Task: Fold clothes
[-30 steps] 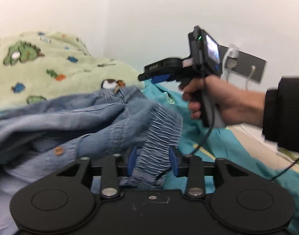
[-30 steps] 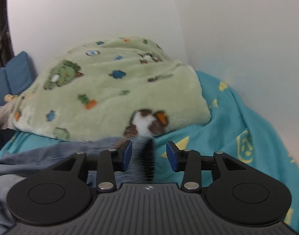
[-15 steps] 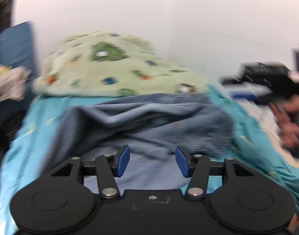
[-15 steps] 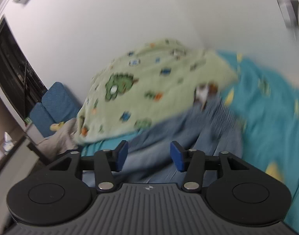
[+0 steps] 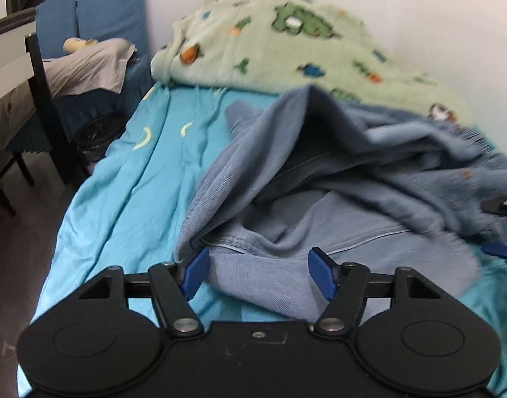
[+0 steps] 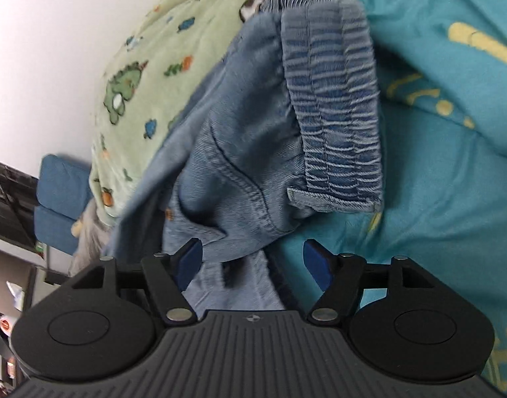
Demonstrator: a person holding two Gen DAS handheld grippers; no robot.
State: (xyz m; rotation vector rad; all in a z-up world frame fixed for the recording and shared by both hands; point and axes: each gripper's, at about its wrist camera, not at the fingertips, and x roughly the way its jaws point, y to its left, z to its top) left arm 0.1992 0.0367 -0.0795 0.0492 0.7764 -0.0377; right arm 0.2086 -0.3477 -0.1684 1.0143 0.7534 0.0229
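While the fold has hardly begun, a pair of blue denim trousers (image 5: 336,179) is seen lying in a loose, rumpled heap on a bed covered by a turquoise sheet (image 5: 127,179). No flat fold or squared edge can be made out anywhere on the garment; layers are bunched and overlapped, and a dark opening is shown near the heap's centre.

In the left wrist view, the left hand-held gripper (image 5: 258,273) is seen at 6 o'clock, its blue pads spread wide with nothing between them, poised at the near edge of the denim. The cloth is spread from the centre toward 3 o'clock. A pale green fleece blanket (image 5: 286,43) printed with dinosaurs is piled at 12 o'clock against a white wall, just behind the trousers. A blue padded headboard (image 5: 107,13) is seen at 10 o'clock. Part of the other tool is glimpsed at the 3 o'clock edge.

In the right wrist view, the right hand-held gripper (image 6: 252,267) is likewise held wide and empty at 6 o'clock. The gathered elastic waistband (image 6: 333,99) is shown at 12 to 1 o'clock, flopped over on the sheet, with a pocket seam below it toward the centre.

As judged from this, nearly everything is left to do: the trousers must be taken up, spread flat, the legs aligned, and then folded.
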